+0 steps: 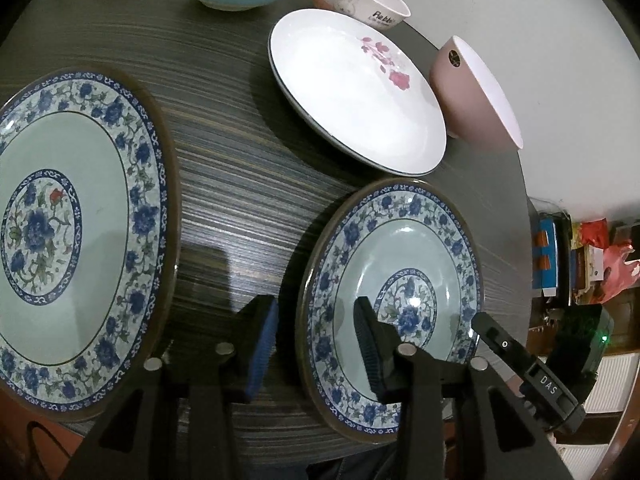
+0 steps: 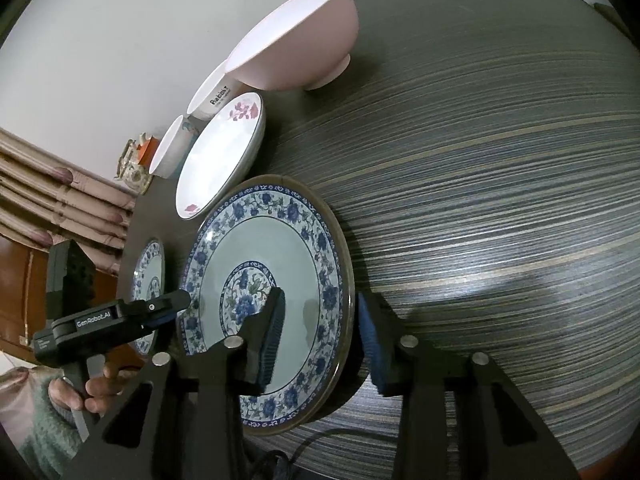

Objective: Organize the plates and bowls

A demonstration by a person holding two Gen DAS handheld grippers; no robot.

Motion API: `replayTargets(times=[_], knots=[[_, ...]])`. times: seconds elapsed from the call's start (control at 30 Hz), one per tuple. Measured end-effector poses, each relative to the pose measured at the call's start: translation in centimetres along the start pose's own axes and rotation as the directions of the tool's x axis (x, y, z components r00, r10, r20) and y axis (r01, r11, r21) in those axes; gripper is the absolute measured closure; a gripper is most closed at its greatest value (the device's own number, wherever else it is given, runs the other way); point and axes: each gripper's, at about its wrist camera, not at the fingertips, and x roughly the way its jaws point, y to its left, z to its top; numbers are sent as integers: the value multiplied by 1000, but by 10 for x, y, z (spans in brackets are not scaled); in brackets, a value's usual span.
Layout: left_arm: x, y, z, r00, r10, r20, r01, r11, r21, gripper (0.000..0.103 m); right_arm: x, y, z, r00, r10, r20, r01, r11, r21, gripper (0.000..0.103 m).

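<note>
Both grippers straddle the near blue-floral plate (image 1: 400,280) on the table (image 1: 240,200): left gripper (image 1: 316,344) and right gripper (image 2: 322,336) narrow, pads apparently not clamped yet. Next prob squeeze, lift, stack on the matching plate (image 1: 72,232).

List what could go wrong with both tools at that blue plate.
1. The left tool and right tool straddle opposite rims of the blue plate; an uneven lift may tilt it and let it slip.
2. It sits at the near edge of the table, so a slip might drop it off.
</note>
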Motion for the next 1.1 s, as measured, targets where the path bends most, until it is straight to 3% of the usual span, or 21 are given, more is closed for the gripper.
replayTargets(times=[0.6, 1.1], knots=[[3, -4, 1, 1000, 26, 4, -26, 998, 49, 82, 8, -4, -1, 999, -18, -36, 19, 1000, 9, 89], [-13, -3, -5, 998, 52, 34, -54, 997, 58, 82, 7, 4, -2, 998, -27, -54, 26, 999, -19, 89]])
